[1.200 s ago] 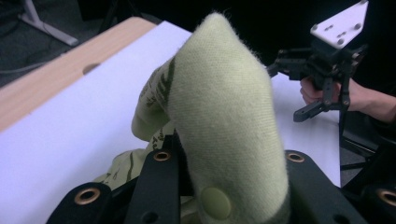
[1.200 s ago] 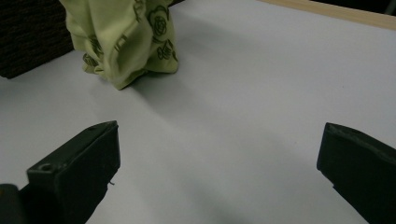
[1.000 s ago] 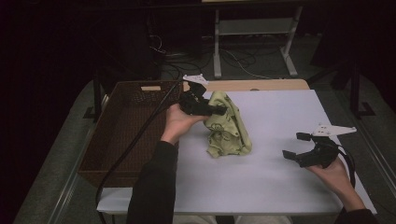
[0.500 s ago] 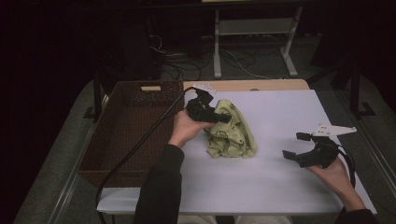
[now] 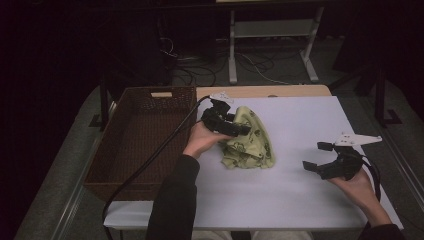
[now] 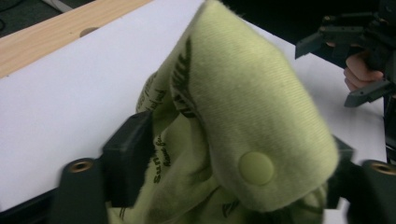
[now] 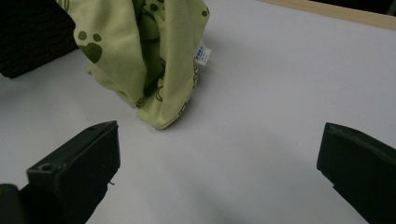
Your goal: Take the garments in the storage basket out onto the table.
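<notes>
Left gripper view – green garment (image 6: 243, 107) hides right jaw, blurred

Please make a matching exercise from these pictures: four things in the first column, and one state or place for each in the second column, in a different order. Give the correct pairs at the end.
Things:
1. left gripper
2. right gripper
3. basket
4. cloth

States or places:
A. brown and woven, at the table's left side
B. jaws open, holding nothing
C. light green, partly lifted off the white table
D. jaws closed on fabric

Pairs: 1-D, 2-B, 3-A, 4-C
</notes>
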Motion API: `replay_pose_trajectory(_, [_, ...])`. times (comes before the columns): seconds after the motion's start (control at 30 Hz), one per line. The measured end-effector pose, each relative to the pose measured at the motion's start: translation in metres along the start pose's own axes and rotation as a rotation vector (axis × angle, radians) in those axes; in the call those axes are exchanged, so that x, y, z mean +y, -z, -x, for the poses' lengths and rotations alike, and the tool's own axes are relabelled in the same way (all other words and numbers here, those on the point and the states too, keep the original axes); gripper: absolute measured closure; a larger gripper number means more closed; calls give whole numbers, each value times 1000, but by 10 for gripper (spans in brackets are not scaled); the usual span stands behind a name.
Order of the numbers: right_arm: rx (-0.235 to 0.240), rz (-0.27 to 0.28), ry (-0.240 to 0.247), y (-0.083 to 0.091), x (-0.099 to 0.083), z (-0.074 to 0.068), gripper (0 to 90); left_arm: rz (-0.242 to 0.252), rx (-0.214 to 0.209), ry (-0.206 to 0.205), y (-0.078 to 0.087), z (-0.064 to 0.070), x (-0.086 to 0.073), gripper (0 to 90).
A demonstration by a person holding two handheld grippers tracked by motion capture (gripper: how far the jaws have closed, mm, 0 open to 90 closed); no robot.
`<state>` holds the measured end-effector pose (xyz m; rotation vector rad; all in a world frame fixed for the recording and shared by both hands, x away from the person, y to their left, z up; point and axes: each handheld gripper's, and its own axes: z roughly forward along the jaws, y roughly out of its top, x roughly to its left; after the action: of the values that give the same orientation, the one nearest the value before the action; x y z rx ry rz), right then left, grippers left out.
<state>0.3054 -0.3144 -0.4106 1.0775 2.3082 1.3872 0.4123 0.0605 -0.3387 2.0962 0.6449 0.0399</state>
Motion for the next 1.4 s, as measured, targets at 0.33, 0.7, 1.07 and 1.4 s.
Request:
replay_pose_trajectory(0.33, [3,-3,1,0,0,0,0,19,24,38,12,-3,0,25])
replay_pose_trajectory(0.7, [2,-4,3,1,-1,-1,0,29,29,19,29,1,3,0])
replay_pose_trajectory(1.07, [-5,-6,0,3,-2,-1,0,43,68,21,55,-3,-7,0])
replay_pose_trajectory(1.4, [-3,-9,0,2,-2,-1,0,66,102,38,80,-8,-22,0])
